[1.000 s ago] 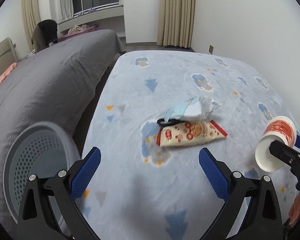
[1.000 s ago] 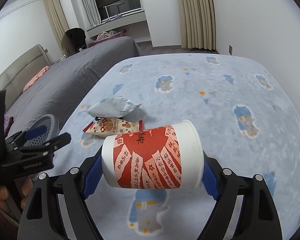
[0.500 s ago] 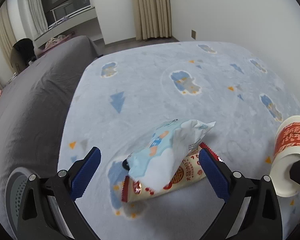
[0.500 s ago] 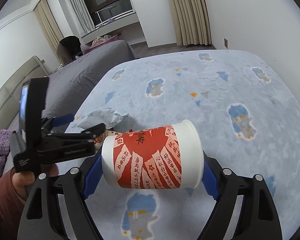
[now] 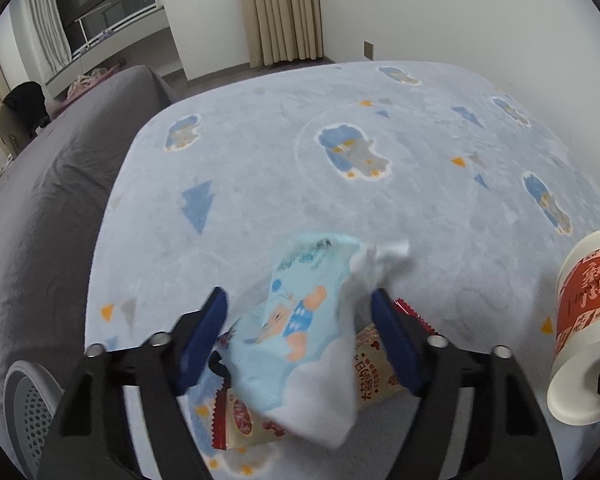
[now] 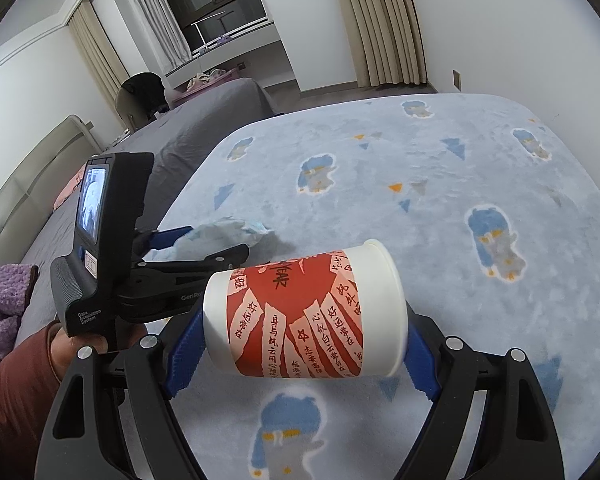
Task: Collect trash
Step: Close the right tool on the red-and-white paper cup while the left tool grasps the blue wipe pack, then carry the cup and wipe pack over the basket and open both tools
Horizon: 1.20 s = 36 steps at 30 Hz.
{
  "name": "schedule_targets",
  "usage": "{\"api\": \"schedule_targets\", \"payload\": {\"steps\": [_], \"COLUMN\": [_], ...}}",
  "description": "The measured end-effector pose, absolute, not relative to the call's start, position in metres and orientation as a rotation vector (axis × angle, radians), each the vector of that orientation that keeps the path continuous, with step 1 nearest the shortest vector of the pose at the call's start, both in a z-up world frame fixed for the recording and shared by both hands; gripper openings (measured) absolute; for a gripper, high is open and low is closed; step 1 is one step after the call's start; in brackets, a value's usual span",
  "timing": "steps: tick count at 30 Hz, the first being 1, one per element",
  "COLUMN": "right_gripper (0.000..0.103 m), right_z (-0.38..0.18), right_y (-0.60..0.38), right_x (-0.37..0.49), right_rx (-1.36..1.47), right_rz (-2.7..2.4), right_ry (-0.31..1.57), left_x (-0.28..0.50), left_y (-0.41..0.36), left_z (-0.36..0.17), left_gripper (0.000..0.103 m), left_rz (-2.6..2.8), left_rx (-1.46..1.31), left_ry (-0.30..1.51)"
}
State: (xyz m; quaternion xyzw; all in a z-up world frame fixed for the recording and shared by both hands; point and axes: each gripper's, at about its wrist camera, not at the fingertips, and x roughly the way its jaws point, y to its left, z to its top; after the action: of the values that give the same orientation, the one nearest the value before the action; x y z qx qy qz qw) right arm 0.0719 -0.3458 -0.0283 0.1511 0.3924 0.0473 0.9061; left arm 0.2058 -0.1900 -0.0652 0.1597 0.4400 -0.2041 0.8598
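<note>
The bed (image 5: 400, 208), under a pale blue blanket printed with cartoon animals and small triangles, carries the trash; a second bed with a grey cover (image 5: 48, 216) stands along its left edge. Beside the blue bed's near left corner, low in the left wrist view, sits a grey perforated bin (image 5: 28, 412).

The right gripper (image 6: 300, 344) holds a paper cup (image 6: 300, 312) lying sideways, red with white strips of writing, its rim pointing right; the blue pads press on the cup's two ends, so the jaws are spread only as wide as the cup is long, and the cup hangs clear above the blanket near the bed's near edge. In the left wrist view the same cup shows at the far right, its open mouth facing the camera.

The left gripper (image 5: 300, 344) is partly spread, its blue pads on either side of a light blue wrapper (image 5: 300, 344) with a cartoon figure and a white crumpled end. The pictures do not settle whether the pads are touching it. The wrapper lies on top of a red and cream snack packet (image 5: 372, 372), which rests on the blanket close to the bed's near left edge.
</note>
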Motion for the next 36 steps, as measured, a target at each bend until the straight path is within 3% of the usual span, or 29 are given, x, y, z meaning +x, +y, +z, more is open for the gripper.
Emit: {"api": "schedule_targets", "payload": {"steps": [5, 36], "right_gripper": [0.08, 0.08], "right_z": [-0.027, -0.024], "right_y": [-0.346, -0.313], "right_x": [0.071, 0.058], "right_rx": [0.316, 0.238], "right_rz": [0.1, 0.141], "right_ry": [0.803, 0.789], "left_x": [0.205, 0.111], "left_y": [-0.189, -0.09], "left_z": [-0.065, -0.002], "left_gripper": [0.052, 0.052], "left_rz": [-0.438, -0.272], "left_rx": [0.311, 0.172], "left_ry": [0.932, 0.804]}}
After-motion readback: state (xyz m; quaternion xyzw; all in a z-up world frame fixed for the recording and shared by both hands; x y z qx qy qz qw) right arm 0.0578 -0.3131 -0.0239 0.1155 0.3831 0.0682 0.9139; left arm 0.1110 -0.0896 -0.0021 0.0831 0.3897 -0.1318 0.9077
